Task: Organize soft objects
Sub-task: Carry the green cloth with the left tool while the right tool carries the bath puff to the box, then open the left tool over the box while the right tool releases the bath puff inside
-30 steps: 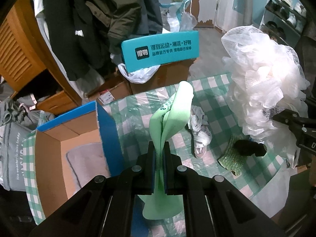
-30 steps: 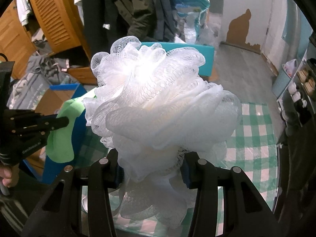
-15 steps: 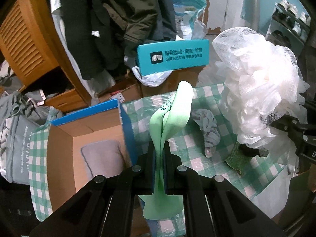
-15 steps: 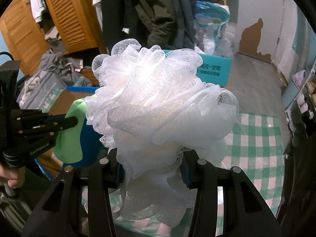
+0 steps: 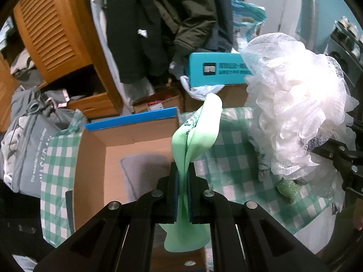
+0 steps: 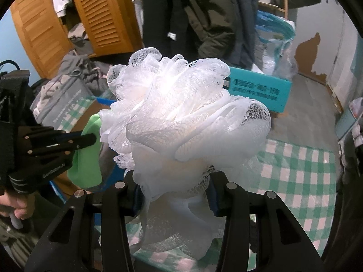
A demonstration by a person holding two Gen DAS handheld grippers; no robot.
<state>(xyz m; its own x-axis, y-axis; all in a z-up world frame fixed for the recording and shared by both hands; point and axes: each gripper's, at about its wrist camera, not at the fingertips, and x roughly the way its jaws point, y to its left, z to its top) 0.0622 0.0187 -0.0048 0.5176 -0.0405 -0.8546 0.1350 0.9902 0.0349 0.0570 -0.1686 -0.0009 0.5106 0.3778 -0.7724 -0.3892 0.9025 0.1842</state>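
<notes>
My left gripper [image 5: 183, 170] is shut on a light green cloth [image 5: 199, 131], which stands up from the pads and also hangs below them. It hovers over the right part of an open cardboard box with a blue rim [image 5: 131, 119]; a grey pad [image 5: 145, 170] lies inside. My right gripper [image 6: 174, 195] is shut on a big white mesh bath pouf [image 6: 181, 117], seen in the left wrist view as the pouf [image 5: 299, 113] at the right. In the right wrist view the left gripper [image 6: 90, 138] and green cloth [image 6: 87, 165] sit at the left.
A green-and-white checked cloth [image 5: 233, 158] covers the table; a grey rag [image 5: 264, 170] and a green scrubber [image 5: 288, 188] lie on it. A teal box [image 5: 215, 72], hanging coats [image 5: 158, 22], a wooden cabinet [image 5: 52, 34] and a grey bag [image 5: 29, 140] stand behind.
Both grippers have carried their loads leftward toward the cardboard box. The box has slid from the lower left toward the centre of the left wrist view. Both grips are unchanged.
</notes>
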